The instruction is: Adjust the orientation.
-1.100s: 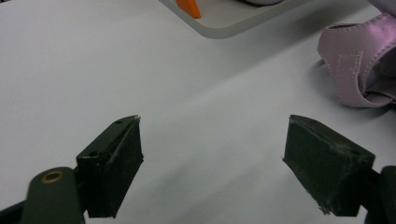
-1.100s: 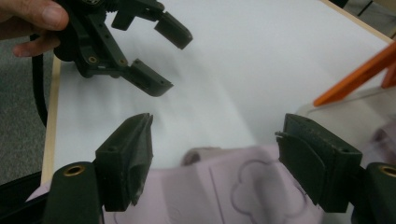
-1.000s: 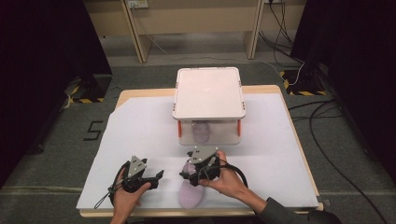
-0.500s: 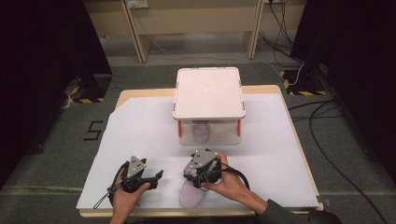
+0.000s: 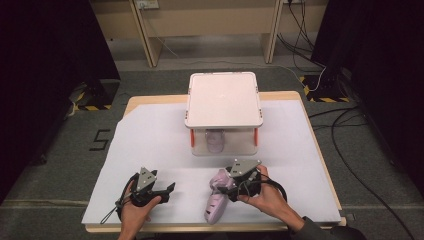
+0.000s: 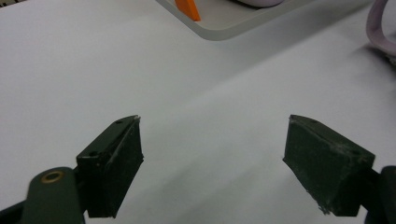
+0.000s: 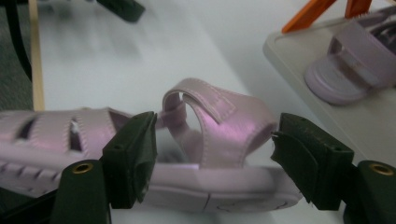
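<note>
Two grippers near table's front edge. R gripper (image 7: pixel 212 154) jaws wide, straddling heel strap of lilac sandal (image 7: pixel 140 154), not clamped yet; it has edged closer to the sandal vs 1 s ago, so grab looks imminent. L gripper (image 6: pixel 212 154) wide, idle, unchanged. Second sandal (image 5: pixel 216 141) sits under white shelf (image 5: pixel 223 99). White sheet (image 5: pixel 150 140) covers table; grey floor, cables around.

Your right gripper (image 5: pixel 226 186) sits at the heel of the pink sandal (image 5: pixel 216 202) near the table's front edge; your left gripper (image 5: pixel 165 192) rests on the white sheet (image 5: pixel 150 145), well apart.
</note>
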Motion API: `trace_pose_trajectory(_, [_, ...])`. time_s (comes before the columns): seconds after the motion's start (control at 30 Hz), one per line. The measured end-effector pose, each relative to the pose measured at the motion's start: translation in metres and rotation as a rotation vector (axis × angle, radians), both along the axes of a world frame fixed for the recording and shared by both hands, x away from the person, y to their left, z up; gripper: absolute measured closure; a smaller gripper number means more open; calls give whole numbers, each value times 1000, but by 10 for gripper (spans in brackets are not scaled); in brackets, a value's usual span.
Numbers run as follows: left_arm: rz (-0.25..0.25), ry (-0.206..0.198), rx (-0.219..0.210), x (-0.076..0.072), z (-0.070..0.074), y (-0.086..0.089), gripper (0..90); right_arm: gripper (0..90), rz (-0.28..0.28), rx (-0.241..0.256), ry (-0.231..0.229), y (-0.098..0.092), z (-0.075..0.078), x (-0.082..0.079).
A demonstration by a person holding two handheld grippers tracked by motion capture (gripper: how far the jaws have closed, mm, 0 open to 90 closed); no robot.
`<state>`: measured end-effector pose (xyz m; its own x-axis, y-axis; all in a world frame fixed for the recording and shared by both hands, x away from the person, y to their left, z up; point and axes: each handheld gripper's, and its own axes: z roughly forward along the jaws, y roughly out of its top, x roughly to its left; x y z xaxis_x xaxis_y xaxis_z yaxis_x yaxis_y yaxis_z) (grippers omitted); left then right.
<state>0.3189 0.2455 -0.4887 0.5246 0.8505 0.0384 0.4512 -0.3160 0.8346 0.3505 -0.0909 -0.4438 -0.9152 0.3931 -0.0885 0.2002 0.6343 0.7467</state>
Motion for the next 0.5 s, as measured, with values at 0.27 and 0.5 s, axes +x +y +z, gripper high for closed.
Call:
trace_pose_trajectory(0.27, [-3,3,5,0,0,0,185,322,-27,-47,-21,-24,-7,-7])
trace_pose_trajectory(0.5, [-3,4,8,0,0,0,186,306,-29,-67,10,-52,-12,-14])
